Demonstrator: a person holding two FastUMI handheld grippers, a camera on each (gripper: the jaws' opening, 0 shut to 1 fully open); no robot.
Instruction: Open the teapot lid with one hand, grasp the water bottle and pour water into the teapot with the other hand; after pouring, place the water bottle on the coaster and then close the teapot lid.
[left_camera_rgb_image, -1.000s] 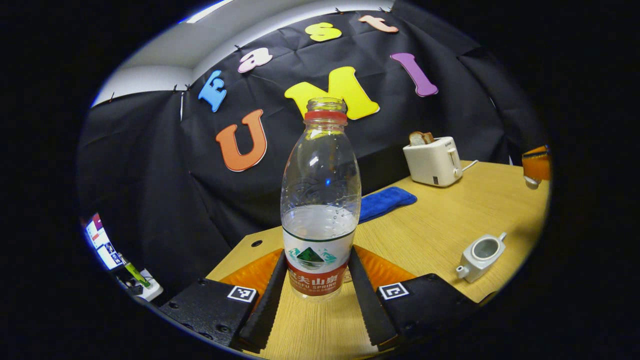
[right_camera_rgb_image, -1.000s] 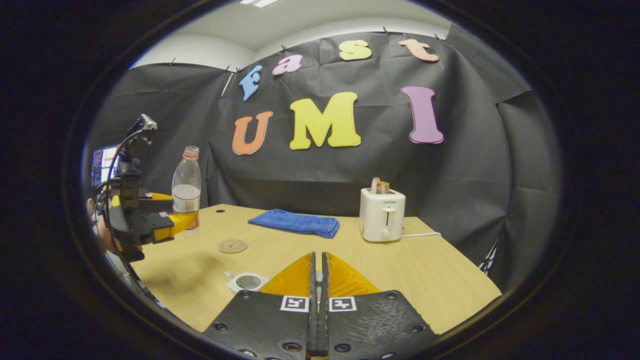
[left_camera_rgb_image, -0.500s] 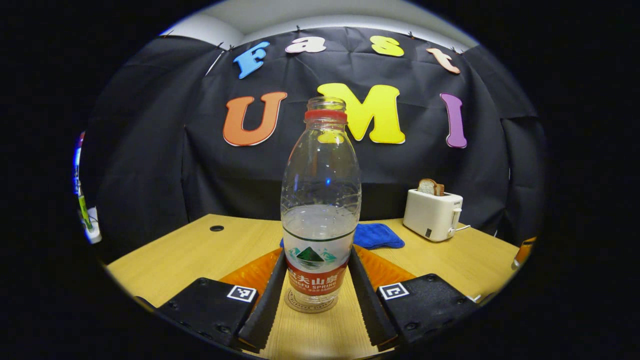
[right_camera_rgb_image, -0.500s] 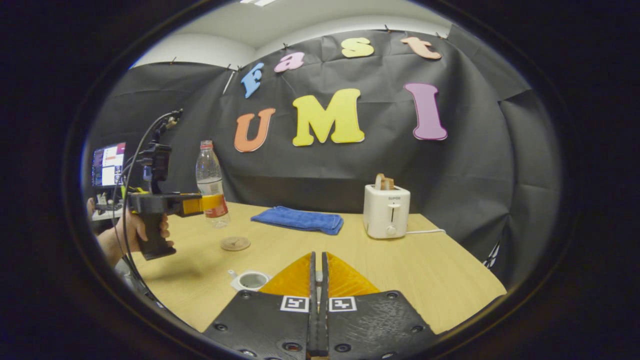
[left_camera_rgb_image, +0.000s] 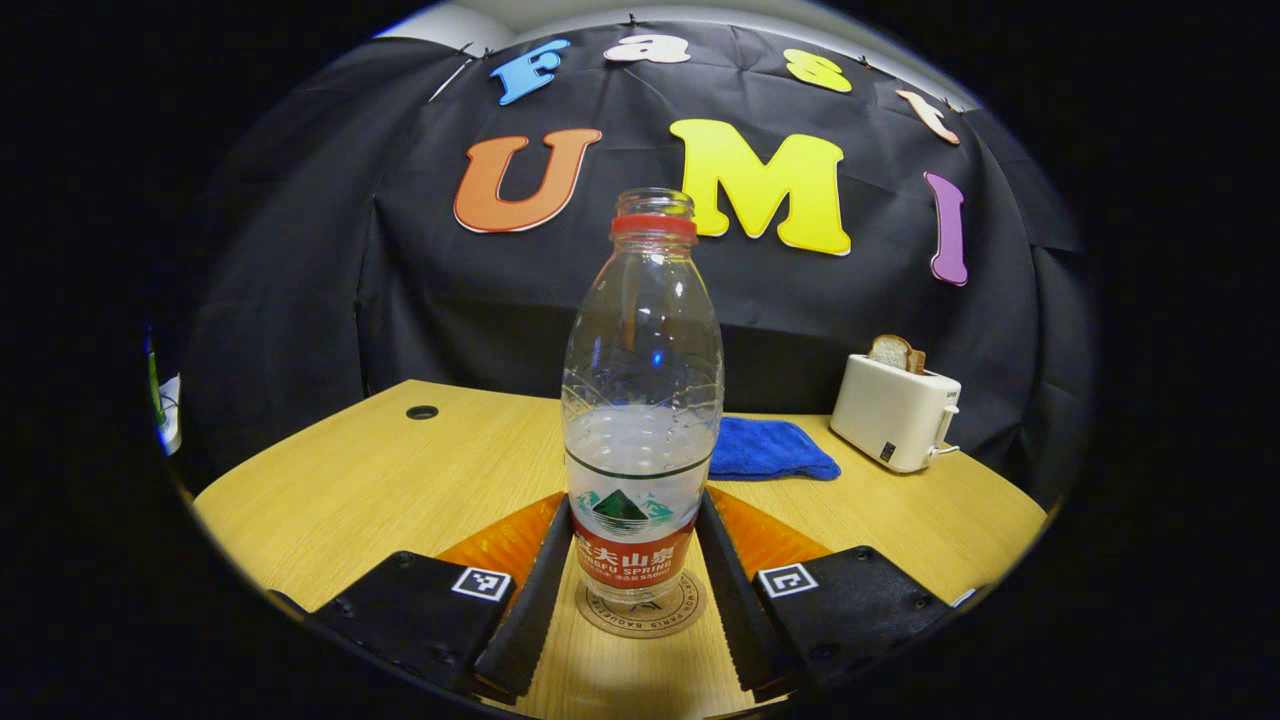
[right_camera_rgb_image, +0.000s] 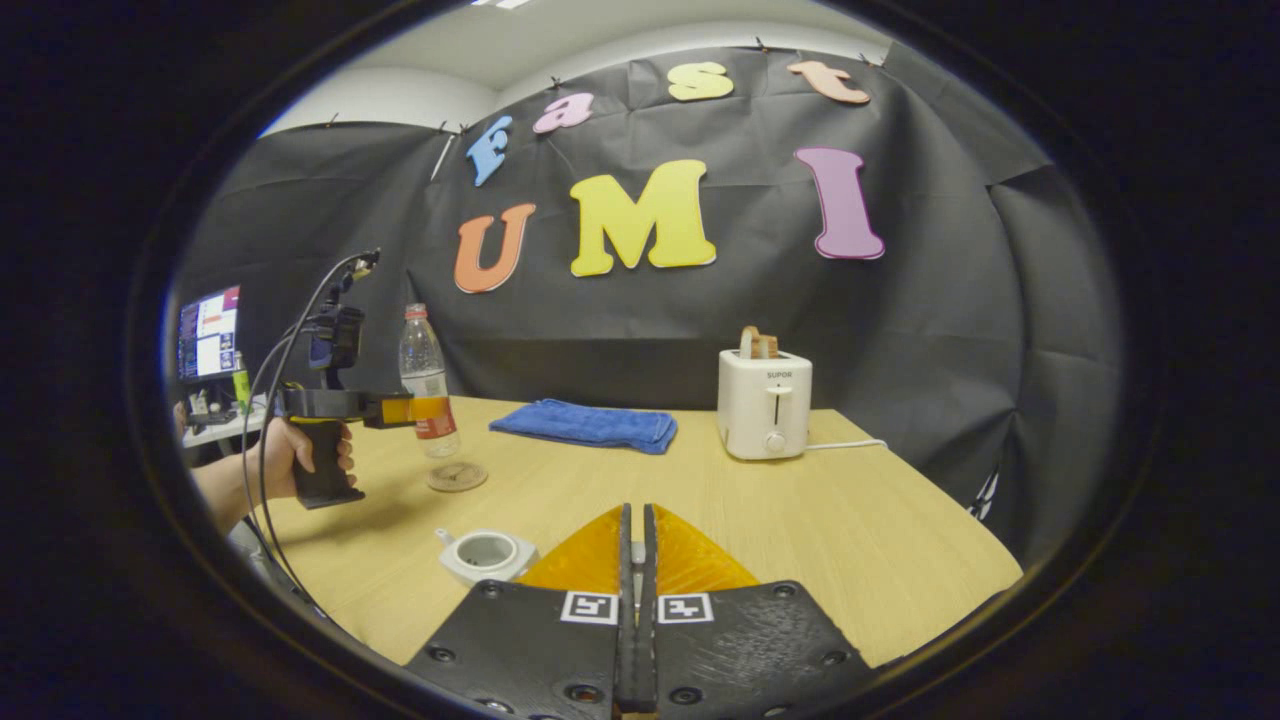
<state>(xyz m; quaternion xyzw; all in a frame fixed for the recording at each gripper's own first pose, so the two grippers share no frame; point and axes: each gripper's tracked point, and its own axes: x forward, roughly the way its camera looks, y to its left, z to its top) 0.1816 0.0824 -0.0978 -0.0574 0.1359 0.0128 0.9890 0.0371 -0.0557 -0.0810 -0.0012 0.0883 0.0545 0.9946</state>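
Blue towel (left_camera_rgb_image: 768, 450) and toaster (left_camera_rgb_image: 895, 412) behind water bottle (left_camera_rgb_image: 641, 420) gripped by left tongs (left_camera_rgb_image: 632, 585), right tongs (right_camera_rgb_image: 636, 600) closed, empty.

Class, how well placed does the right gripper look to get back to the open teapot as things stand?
Probably well placed. The teapot sits open just left of the right gripper, with bare table around it. The left gripper with the water bottle is farther back, out of the way.
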